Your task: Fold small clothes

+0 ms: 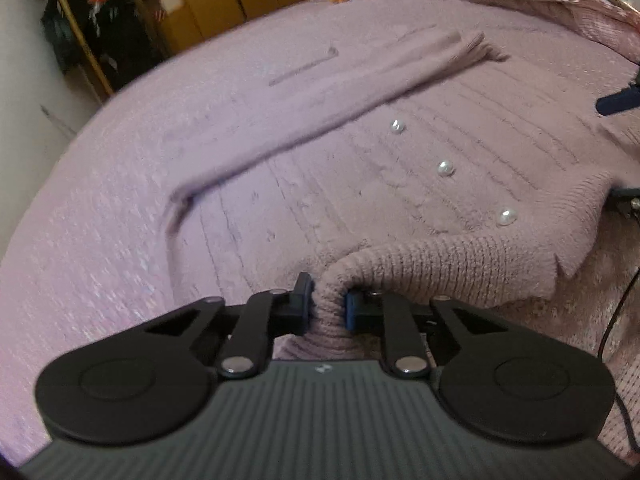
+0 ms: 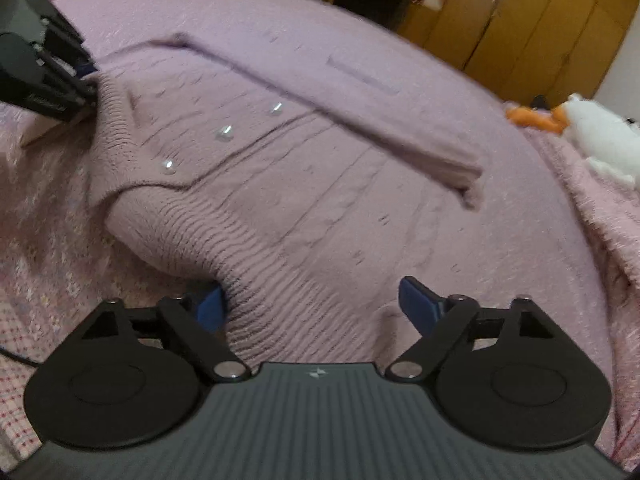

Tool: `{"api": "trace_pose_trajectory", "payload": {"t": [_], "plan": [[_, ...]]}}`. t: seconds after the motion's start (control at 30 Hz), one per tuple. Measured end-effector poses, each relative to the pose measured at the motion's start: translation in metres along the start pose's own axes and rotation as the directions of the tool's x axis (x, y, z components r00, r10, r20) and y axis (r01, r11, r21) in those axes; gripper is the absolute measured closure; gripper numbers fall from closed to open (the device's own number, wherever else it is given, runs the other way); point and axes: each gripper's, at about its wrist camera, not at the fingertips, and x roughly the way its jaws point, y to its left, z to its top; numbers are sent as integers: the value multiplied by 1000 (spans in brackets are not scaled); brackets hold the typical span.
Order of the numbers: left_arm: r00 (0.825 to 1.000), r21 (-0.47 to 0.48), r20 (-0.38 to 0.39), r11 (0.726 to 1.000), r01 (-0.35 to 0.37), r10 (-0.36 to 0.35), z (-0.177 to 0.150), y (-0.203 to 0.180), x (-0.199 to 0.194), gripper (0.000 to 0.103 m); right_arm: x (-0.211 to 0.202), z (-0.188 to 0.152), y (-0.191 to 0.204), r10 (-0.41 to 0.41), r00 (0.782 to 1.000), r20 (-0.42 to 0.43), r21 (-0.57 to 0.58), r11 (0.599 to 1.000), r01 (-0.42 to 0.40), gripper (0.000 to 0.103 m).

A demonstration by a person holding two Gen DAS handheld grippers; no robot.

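A mauve knit cardigan (image 1: 420, 184) with pearl buttons (image 1: 445, 168) lies front up on a bed, one sleeve (image 1: 320, 108) folded across its body. My left gripper (image 1: 329, 308) is shut on the ribbed hem, which bunches up between the blue pads. In the right wrist view the cardigan (image 2: 320, 208) fills the middle, buttons (image 2: 224, 133) at the left. My right gripper (image 2: 312, 308) is open, its jaws wide apart on either side of the ribbed hem (image 2: 256, 292), with fabric lying between them. The left gripper (image 2: 48, 80) shows at the far left edge of the cardigan.
The bed has a purple-pink bedspread (image 1: 100, 240). A white and orange plush toy (image 2: 592, 136) lies at the right. Wooden wardrobes (image 2: 520, 28) and dark shelves (image 1: 88, 32) stand beyond the bed. A black cable (image 1: 616, 320) runs along the right.
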Motion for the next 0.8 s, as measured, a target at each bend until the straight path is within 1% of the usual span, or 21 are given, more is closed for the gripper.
{"api": "trace_pose_trajectory", "payload": {"t": [0.03,0.1,0.13,0.17,0.23,0.3,0.4,0.47,0.5,0.57,0.6,0.67,0.8], "plan": [[1000,-2,-4,1000,-2,2,0,-1,2,82,3,-1,-1,15,1000,-12,11,1000,-15,20],[1000,32,-8,999,-10,11,2,-5,4,82,6,-2,-9,52,999,2,80,995,-52,31],[1000,61,-7,998,-15,16,3,-8,5,82,5,-2,-13,63,998,22,124,990,-65,48],[1000,90,-4,996,-25,25,3,-11,5,80,4,-1,-15,56,998,37,163,985,-61,59],[1000,106,-6,994,-29,30,4,-13,5,80,6,2,-17,47,998,50,217,974,-57,66],[1000,89,-10,996,-22,23,3,-8,4,80,11,5,-19,41,998,49,247,968,-52,69],[1000,40,-19,999,-6,7,4,-3,5,80,13,6,-21,46,997,55,259,964,-59,73],[1000,12,-22,1000,2,-2,4,0,4,82,11,4,-20,44,997,59,269,961,-59,79],[1000,-1,-24,1000,5,-5,4,1,3,82,10,4,-21,41,997,61,279,958,-57,81],[1000,-19,-25,1000,10,-10,7,1,2,87,9,5,-23,38,997,66,312,949,-57,88],[1000,-30,-23,1000,8,-8,8,1,0,87,8,7,-24,38,997,74,330,942,-60,89],[1000,-58,-5,998,3,-3,14,4,-7,88,3,13,-25,26,994,103,348,935,-60,90],[998,-102,52,994,-28,34,29,11,-21,89,-5,30,-34,-11,986,166,392,918,-56,91]]}}
